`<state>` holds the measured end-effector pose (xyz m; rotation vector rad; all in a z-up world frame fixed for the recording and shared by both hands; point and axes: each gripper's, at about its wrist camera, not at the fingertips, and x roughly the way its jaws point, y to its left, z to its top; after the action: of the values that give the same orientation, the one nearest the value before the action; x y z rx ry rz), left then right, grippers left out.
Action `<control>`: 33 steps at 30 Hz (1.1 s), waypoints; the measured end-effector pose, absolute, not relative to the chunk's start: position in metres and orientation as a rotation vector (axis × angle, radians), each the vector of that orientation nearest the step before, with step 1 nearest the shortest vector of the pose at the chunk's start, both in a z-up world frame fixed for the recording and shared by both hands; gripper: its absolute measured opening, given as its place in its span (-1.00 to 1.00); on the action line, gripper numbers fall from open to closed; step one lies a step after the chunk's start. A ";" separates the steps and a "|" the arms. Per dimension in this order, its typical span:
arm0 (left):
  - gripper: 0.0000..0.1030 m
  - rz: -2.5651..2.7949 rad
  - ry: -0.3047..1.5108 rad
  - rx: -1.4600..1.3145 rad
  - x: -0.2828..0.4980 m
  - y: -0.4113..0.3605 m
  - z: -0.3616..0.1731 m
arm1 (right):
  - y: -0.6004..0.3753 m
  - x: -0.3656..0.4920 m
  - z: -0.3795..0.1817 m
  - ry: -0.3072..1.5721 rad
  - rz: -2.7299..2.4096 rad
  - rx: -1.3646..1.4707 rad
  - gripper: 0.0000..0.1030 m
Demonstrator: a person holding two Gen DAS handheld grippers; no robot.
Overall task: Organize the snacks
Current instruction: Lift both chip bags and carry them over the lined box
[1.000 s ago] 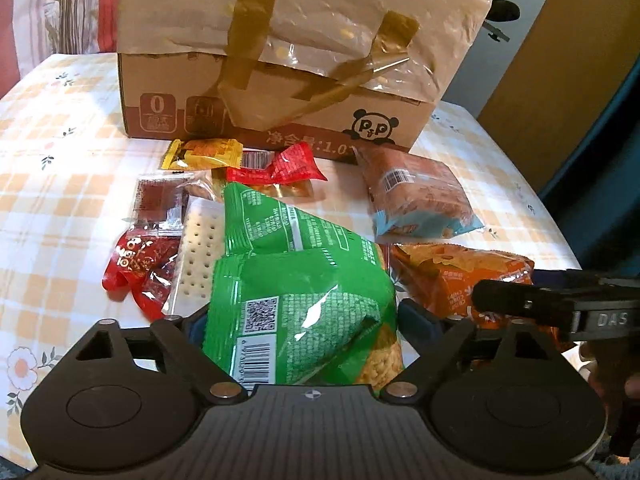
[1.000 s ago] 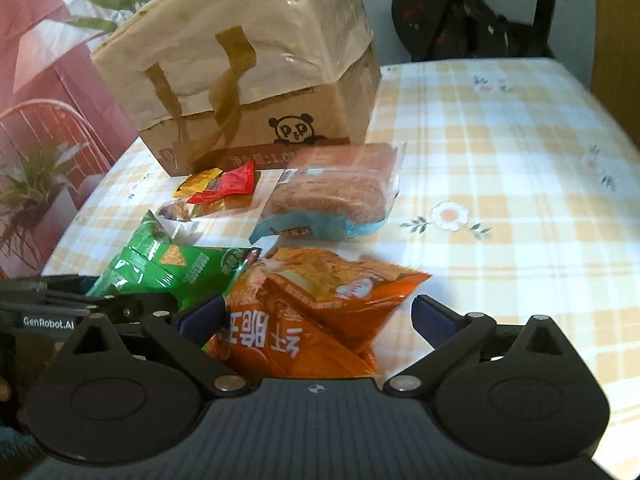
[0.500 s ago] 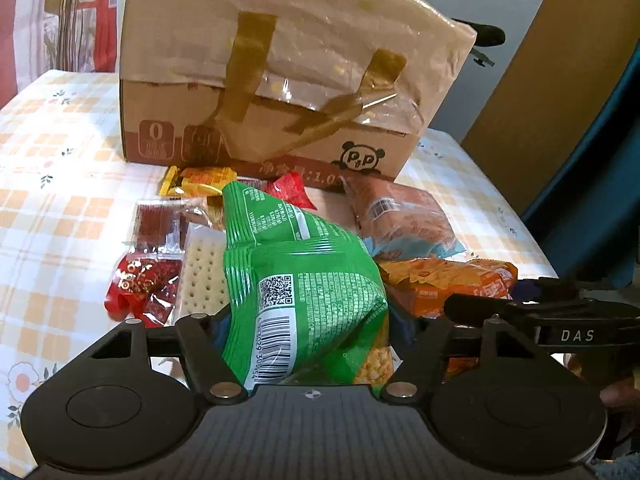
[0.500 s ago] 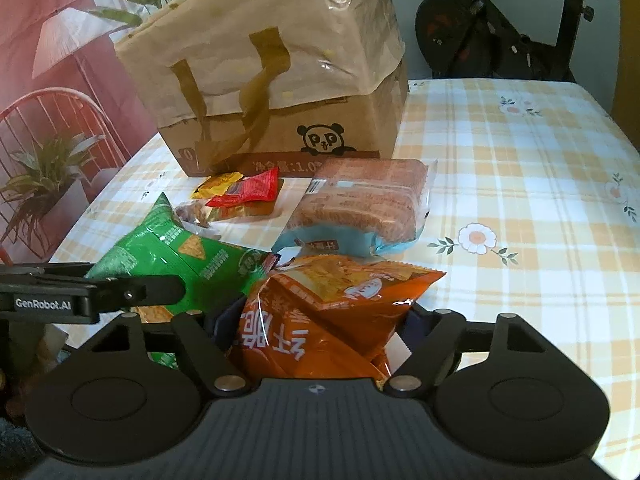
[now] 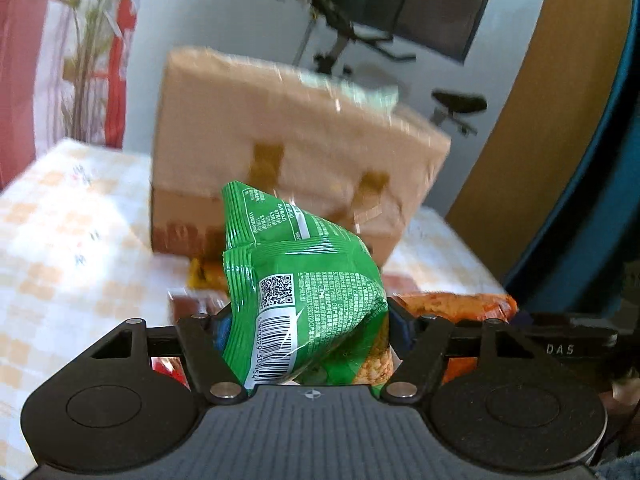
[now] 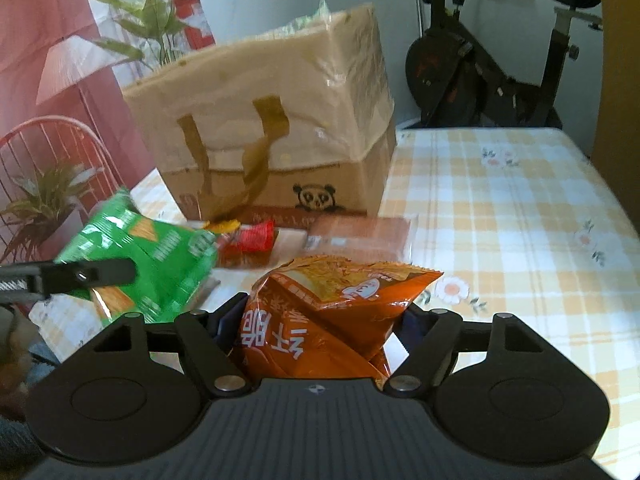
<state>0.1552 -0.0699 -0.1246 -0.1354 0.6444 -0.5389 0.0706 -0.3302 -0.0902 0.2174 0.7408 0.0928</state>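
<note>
- Nearest the left wrist camera, the left gripper [image 5: 308, 320] is closed on a green snack bag [image 5: 304, 300], its barcode and QR code facing the lens. A second ago this bag lay among the other snacks on the table; it is now lifted clear and fills the middle of the view.
- Nearest the right wrist camera, the right gripper [image 6: 320, 320] is clamped on an orange snack bag [image 6: 332, 312], which has also come up off the table since a second ago.
- The two bags are side by side: the green one shows at the left of the right view, the orange one at the right of the left view.
- Just beyond, smaller snacks remain on the checked tablecloth [image 6: 500, 208]: a red packet [image 6: 254, 238] and a clear-wrapped brown pack [image 6: 360, 232].
- Behind them stands the cardboard box [image 6: 280, 196], printed with a panda, with a tan handled bag [image 6: 260, 92] lining it.
- Both views are blurred and have tilted upward, which suggests both bags are being carried toward the box; dropping them in looks like the next step.
- Farthest back are an exercise bike [image 6: 500, 60] and a leafy plant [image 6: 144, 12].
</note>
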 end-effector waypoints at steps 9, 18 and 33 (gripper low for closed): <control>0.41 -0.483 0.544 -0.121 0.161 -0.043 -0.090 | -0.329 0.068 -0.057 0.647 0.045 0.201 0.47; 0.41 -0.479 0.423 -0.084 0.190 -0.028 -0.033 | -0.331 0.083 -0.010 0.507 0.039 0.207 0.46; 0.41 -0.525 0.311 -0.028 0.262 -0.065 0.034 | -0.326 0.159 0.072 0.288 0.123 0.128 0.45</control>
<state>0.2625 -0.0649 0.0342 -0.0283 0.3107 -0.5247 0.1593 -0.3263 0.0721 0.1278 0.2884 0.1226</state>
